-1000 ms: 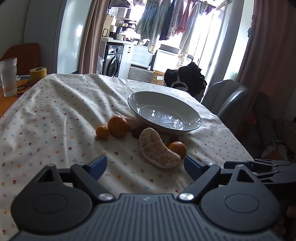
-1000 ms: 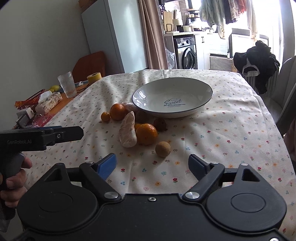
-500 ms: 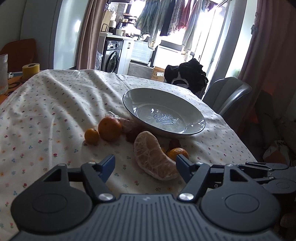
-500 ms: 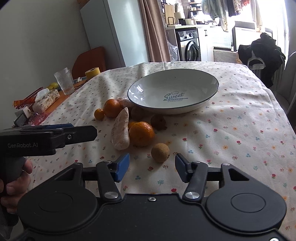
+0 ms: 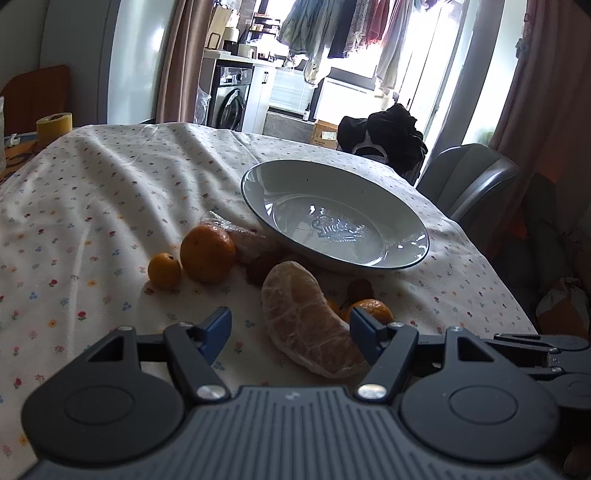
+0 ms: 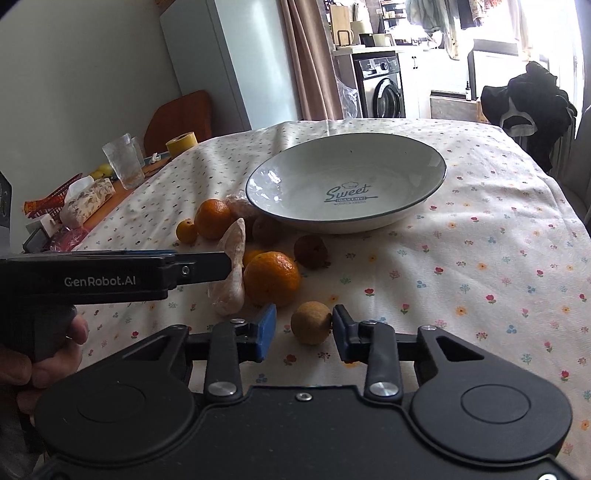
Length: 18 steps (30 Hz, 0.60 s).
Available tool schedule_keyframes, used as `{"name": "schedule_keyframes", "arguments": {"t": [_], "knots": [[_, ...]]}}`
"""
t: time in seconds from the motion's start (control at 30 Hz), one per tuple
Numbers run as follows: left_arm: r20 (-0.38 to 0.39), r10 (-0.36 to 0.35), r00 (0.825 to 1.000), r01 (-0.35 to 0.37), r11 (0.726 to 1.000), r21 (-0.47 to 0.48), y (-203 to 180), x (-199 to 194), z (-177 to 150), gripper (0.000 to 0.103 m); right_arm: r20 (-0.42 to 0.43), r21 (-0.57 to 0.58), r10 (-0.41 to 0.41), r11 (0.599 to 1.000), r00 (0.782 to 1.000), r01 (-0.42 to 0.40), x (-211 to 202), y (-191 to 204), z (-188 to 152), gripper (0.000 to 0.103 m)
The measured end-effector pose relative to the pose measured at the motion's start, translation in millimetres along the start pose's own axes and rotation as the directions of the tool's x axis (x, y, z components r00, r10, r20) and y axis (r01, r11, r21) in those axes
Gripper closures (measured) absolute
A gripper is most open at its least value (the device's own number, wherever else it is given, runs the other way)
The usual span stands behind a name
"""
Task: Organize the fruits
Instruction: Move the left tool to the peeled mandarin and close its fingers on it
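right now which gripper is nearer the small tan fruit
Right. The right gripper has just been closing, its jaws flanking the tan fruit, one touching it. The left gripper sits farther left, around the peeled segment.

Home dining/laundry area: floral tablecloth (image 6: 480, 229) covering the surface, washing machine (image 6: 382, 90) standing behind, laundry (image 5: 332, 29) hanging by window, curtains (image 5: 181, 62) hanging.
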<state>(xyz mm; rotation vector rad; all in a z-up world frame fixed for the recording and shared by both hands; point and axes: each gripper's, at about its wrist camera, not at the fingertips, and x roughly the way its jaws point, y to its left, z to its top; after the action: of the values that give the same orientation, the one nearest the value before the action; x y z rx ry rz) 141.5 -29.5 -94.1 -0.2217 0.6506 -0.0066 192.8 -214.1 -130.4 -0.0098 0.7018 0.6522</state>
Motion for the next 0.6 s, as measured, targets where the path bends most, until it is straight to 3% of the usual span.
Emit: {"name": "schedule_keyframes", "arguments": {"t": [0.07, 0.47, 0.6], "knots": [[-0.004, -0.002, 1.000, 0.002, 1.000, -0.002, -1.2, 2.6, 0.7, 0.034, 0.000, 0.000, -0.002, 1.000, 1.000, 0.002, 1.7, -2.5, -0.3, 0.080], [-0.022, -0.098, 0.995, 0.096, 0.992, -0.088, 5.8, 2.7, -8.9, 0.034, 0.012, 0.041, 0.018, 0.999, 1.000, -0.018, 1.5, -13.0, -0.1, 0.081], [-0.023, -0.126, 0.992, 0.122, 0.985, -0.123, 11.3, 2.5, -9.4, 0.044, 0.018, 0.052, 0.024, 0.998, 1.000, -0.025, -1.0, -14.2, -1.7, 0.081]]}}
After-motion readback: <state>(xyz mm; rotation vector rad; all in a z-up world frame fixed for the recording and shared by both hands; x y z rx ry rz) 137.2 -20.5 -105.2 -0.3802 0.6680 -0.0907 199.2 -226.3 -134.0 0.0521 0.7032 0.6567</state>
